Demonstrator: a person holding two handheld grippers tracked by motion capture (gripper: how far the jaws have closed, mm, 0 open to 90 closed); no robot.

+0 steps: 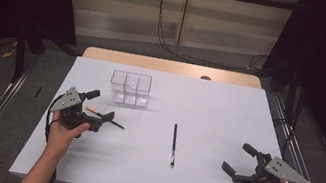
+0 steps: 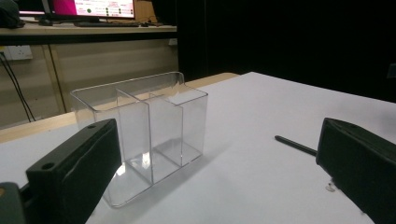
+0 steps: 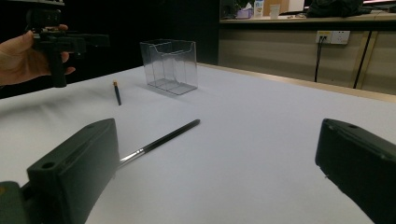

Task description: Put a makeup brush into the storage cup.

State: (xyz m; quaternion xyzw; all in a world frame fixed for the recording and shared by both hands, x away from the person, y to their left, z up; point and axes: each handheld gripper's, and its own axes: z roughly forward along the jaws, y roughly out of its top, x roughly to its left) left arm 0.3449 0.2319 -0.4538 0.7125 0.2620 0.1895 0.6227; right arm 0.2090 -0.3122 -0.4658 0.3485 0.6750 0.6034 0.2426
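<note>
Black brush (image 1: 174, 144) on the table, well apart from the right tool (image 1: 239, 161).

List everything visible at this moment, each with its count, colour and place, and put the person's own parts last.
Clear organiser: one, transparent, three compartments, all look empty, standing at the table's back left-centre.
Long brush: one, black handle with a silvery ferrule, lying flat near the table's centre, apart from both grippers.
Short pencil: one, dark with an orange end, lying on the table under the left gripper's jaws.
Table: one, white top with a wood strip along the far edge.
Cables: a few, black, on the floor and wall behind the table.
Left gripper: one, black, jaws open, held over the short pencil.
Right gripper: one, black, jaws open, at the front right.
Hands: two, one gripping each gripper.
</note>
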